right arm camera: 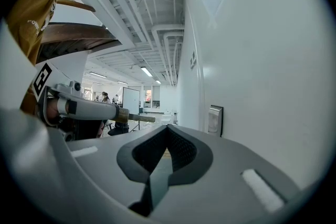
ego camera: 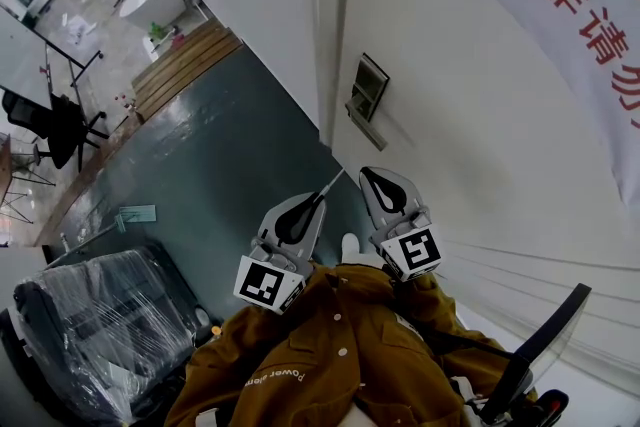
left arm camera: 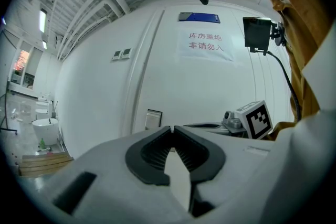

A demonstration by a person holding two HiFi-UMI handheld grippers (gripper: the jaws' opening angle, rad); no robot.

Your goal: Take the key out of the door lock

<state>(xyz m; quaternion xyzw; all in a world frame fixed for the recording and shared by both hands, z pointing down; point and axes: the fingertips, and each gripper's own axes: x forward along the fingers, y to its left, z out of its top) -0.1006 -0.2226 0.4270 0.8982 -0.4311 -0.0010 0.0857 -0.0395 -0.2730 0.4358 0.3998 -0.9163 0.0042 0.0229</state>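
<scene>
left tongs (ego camera: pixel 318 199) pinched on the thin key (ego camera: pixel 334 182), clear of the door lock (ego camera: pixel 366 93); right tongs (ego camera: pixel 367 173) fully closed, empty.

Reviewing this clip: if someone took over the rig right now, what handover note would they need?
Left gripper: jaws closed on a thin metal piece, apparently the key, which sticks out past the tips.
Right gripper: jaws shut, nothing between them.
Position: both grippers are held low by the person's chest, apart from the door lock on the white door.
Done: the key appears to be out. None shows in the lock, though the lock is small in the head view.
Left: check the lock up close. Otherwise nothing evident.
</scene>
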